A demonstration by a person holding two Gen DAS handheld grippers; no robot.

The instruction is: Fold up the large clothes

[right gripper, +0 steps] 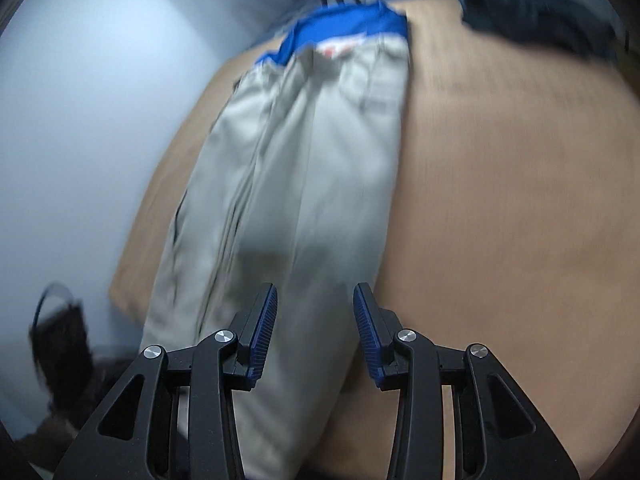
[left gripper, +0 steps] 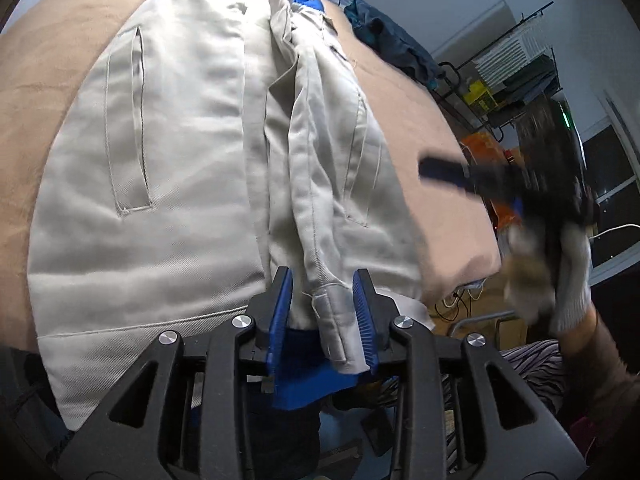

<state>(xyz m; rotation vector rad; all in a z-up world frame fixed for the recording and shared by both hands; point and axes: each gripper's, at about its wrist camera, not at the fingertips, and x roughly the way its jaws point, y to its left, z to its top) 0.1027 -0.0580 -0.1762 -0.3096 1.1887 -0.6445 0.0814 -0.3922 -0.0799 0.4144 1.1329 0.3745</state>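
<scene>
Beige jacket (left gripper: pixel 192 168) spread flat on tan tabletop (left gripper: pixel 44 92), blue collar at its far end. Left gripper (left gripper: pixel 325 312) at jacket's near hem, jaws partly apart, sleeve cuff (left gripper: pixel 334 320) lying loose between them, not pinched. Right gripper (right gripper: pixel 315 320) over jacket's near right edge, partly open, holding nothing. No containers discernible.

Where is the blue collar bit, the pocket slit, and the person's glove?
blue collar (right gripper: pixel 348 24): right wrist view, on the blue band at the jacket's far end.
pocket slit (left gripper: pixel 128 120): left wrist view, middle of the stitched opening.
glove (left gripper: pixel 572 276): left wrist view, on the white knit cuff.
</scene>
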